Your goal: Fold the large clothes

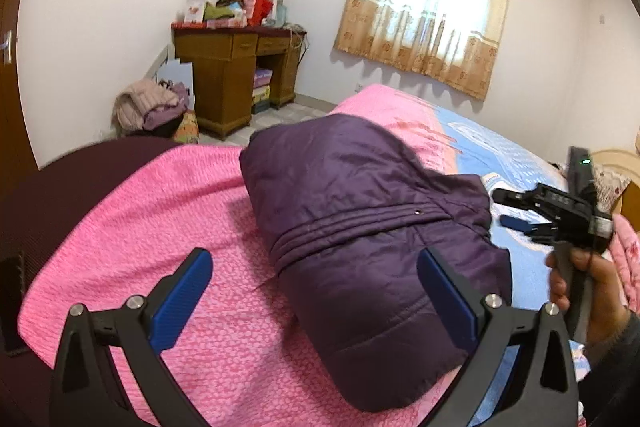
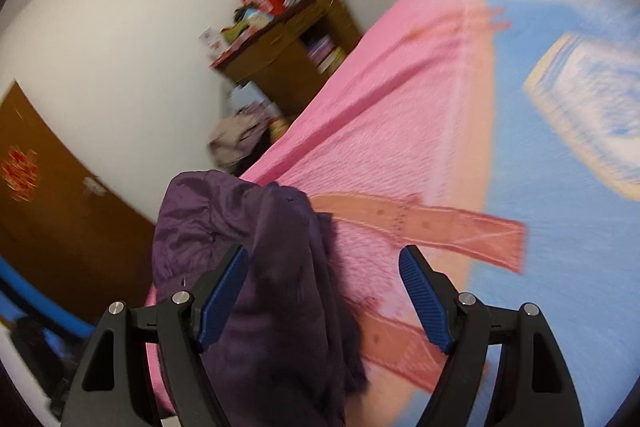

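Your purple jacket point(image 1: 360, 227) lies on the bed point(image 1: 192, 227), on the pink blanket, already bundled into a thick, rounded packet. From the left wrist view its long axis runs away from you and slightly leftward, from the near end by your left hand-held gripper point(image 1: 316, 295) toward the far edge of the bed.

Your left hand-held gripper hangs just above the near end with its jaws wide apart and nothing between them; the right pad sits over the jacket's near edge while the left pad is over bare blanket. So the packet lies ahead and to the right of that tool's centre.

Your right hand-held gripper point(image 1: 516, 211) is off the jacket's right flank, over the blue sheet point(image 1: 500, 147), also spread and empty (its own view is smeared by motion, but the gap between the pads is plain).

The left tool looks nearer the jacket's near end, the right nearer its long side. If another fold is wanted, it probably turns on taking the near end and carrying it along that long axis.
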Tool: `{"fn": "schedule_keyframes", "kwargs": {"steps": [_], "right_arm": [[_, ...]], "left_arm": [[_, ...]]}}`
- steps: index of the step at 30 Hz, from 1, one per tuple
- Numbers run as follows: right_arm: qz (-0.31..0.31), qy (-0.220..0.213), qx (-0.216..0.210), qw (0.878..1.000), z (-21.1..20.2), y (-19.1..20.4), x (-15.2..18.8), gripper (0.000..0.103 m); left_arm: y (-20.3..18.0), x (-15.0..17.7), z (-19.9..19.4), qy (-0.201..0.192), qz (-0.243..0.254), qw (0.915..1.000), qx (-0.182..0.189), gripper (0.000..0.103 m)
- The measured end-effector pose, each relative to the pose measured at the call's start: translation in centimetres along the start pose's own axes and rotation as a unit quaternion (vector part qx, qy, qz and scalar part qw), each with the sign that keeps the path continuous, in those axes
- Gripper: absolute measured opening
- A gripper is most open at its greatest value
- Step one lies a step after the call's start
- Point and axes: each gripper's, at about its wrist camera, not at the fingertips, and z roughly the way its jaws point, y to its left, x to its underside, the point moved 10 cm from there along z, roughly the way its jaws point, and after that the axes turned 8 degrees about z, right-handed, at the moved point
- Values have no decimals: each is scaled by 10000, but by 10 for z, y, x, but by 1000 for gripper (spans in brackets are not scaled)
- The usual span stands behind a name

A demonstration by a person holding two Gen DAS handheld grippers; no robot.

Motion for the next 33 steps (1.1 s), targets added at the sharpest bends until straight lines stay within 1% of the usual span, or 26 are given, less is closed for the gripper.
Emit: {"fn": "schedule_keyframes", "kwargs": {"steps": [1, 3, 5, 7, 10, 15, 18, 21, 26, 33], "right_arm": [[-152, -120, 24, 9998, -14, 5, 3, 78], [-544, -422, -34, 9976, -45, 29, 16, 78], [-836, -696, 38, 9941, -68, 48, 28, 78], [-1041, -827, 10, 9911, -84, 63, 35, 79], [-1395, -1063, 62, 9845, -109, 80, 44, 79], [-1645, -1247, 94, 9784, -121, 98, 47, 79], [-1670, -1280, 63, 9776, -124, 105, 50, 79], [-1679, -1301, -12, 9772, -126, 108, 53, 79], [-1738, -1262, -5, 9767, -125, 111, 57, 79], [-1791, -1343, -56, 9746, -132, 118, 61, 79]], "left_arm": [[1, -3, -8, -85, 93, 9999, -91, 103], [-1, -8, -20, -237, 212, 9993, -190, 103], [-4, -16, -33, -430, 318, 9982, -267, 103], [-9, -24, -47, -607, 392, 9970, -263, 103], [-18, -31, -58, -752, 419, 9961, -173, 103], [-30, -35, -65, -860, 583, 9944, -182, 103], [-34, -34, -64, -858, 656, 9940, -195, 103], [-36, -33, -64, -833, 658, 9942, -179, 103], [-35, -32, -63, -807, 628, 9946, -180, 103], [-34, -32, -63, -796, 607, 9948, -185, 103]]}}
